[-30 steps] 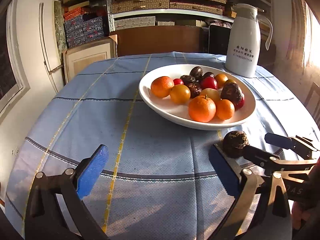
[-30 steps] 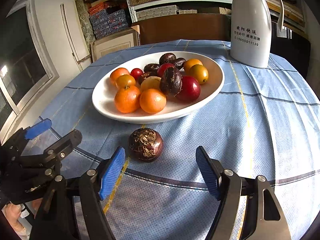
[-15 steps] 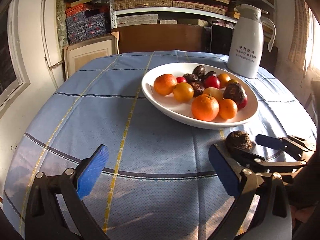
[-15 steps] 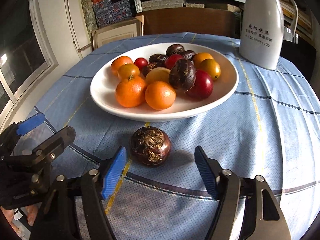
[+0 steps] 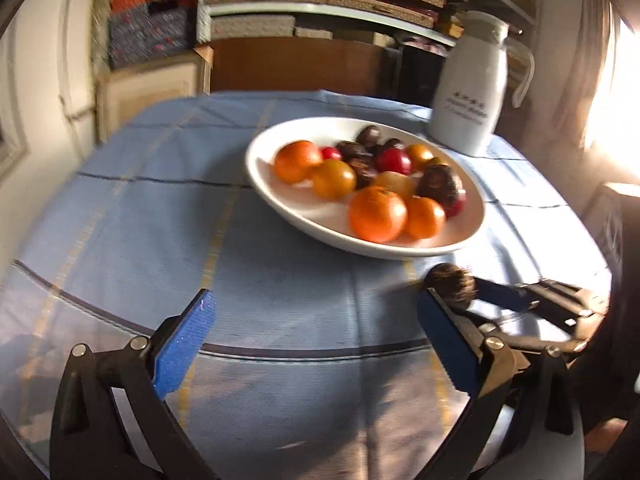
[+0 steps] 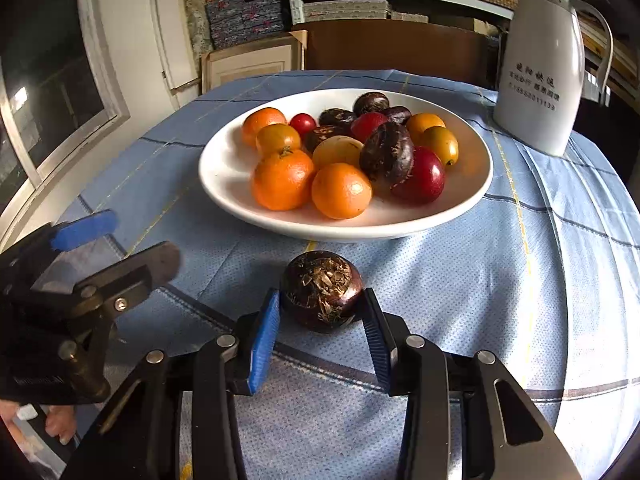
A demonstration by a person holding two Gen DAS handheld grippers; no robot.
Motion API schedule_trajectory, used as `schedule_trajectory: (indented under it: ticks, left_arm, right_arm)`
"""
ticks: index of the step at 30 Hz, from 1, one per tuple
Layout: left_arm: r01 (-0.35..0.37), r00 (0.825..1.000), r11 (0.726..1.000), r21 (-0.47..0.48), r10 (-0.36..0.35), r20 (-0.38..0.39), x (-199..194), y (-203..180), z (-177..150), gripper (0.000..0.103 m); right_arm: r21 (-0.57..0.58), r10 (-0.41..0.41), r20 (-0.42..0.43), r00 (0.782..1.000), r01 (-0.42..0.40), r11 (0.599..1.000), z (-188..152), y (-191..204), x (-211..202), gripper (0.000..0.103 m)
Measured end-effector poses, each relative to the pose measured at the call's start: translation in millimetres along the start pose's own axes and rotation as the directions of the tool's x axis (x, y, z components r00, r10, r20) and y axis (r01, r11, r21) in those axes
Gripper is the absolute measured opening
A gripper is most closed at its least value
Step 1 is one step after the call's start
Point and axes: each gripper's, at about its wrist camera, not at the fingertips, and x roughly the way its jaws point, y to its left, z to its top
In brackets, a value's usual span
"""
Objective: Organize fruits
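Now right gripper jaws just closing, pads touching dark fruit beside bowl; round skin, may squirt free. Left gripper agape, empty.

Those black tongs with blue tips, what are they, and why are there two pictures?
They are grabbing tools that a person holds, one in each hand. Each carries a small camera, so each picture looks out along one tool.

In the right tool's picture, the right tongs have just been closing on the dark brown, flaky round fruit, and their blue pads now touch both its sides. It sits on the blue checked tablecloth, in front of the white bowl of oranges, red and dark fruits. A tall white jug stands behind.

The left tongs are open and empty.
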Motion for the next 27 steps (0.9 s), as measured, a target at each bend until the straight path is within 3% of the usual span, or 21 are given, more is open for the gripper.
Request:
schedule_trajectory:
  ticks: [6, 11, 12, 14, 15, 18, 20, 22, 27]
  left_arm:
    - [0.09, 0.995, 0.993, 0.08, -0.086, -0.052, 9.6, -20.3, -0.9, 0.098]
    - [0.186, 0.975, 0.982, 0.03, -0.181, -0.129, 28.4, -24.8, -0.4, 0.095]
    - [0.224, 0.966, 0.974, 0.021, -0.219, -0.138, 29.8, -27.0, -0.9, 0.09]
    - [0.295, 0.946, 0.955, 0.021, -0.289, -0.15, 29.0, -33.9, -0.9, 0.059]
    - [0.311, 0.941, 0.95, 0.029, -0.303, -0.148, 27.0, -37.3, -0.5, 0.053]
    - [0.29, 0.954, 0.953, 0.085, -0.28, -0.107, 17.5, -51.8, 3.2, 0.048]
    - [0.286, 0.956, 0.954, 0.087, -0.278, -0.089, 12.5, -53.8, 7.1, 0.041]
    - [0.303, 0.952, 0.949, 0.085, -0.297, -0.078, 4.1, -54.1, 15.0, 0.041]
    - [0.285, 0.958, 0.946, 0.157, -0.286, -0.015, -32.0, -68.1, 65.1, 0.041]
  right_arm:
    - [-0.105, 0.046, 0.017, 0.999, -0.044, 0.993, -8.3, 21.9, -10.9, 0.042]
    - [-0.126, 0.061, 0.019, 0.998, -0.058, 0.99, -12.3, 27.8, -15.6, 0.042]
    - [-0.134, 0.055, 0.027, 0.998, -0.051, 0.99, -13.0, 30.0, -17.6, 0.042]
    - [-0.144, 0.038, 0.042, 0.998, -0.032, 0.989, -13.8, 34.2, -20.5, 0.042]
    - [-0.144, 0.036, 0.047, 0.998, -0.029, 0.989, -13.1, 33.3, -20.4, 0.042]
    - [-0.136, 0.016, 0.093, 0.996, -0.003, 0.991, -14.2, 32.5, -29.9, 0.042]
    - [-0.134, 0.002, 0.128, 0.992, 0.015, 0.991, -14.4, 32.0, -37.0, 0.042]
    - [-0.126, -0.001, 0.169, 0.986, 0.023, 0.992, -12.2, 30.1, -46.5, 0.042]
    - [-0.117, -0.016, 0.293, 0.956, 0.052, 0.992, 22.6, 28.5, -87.0, 0.041]
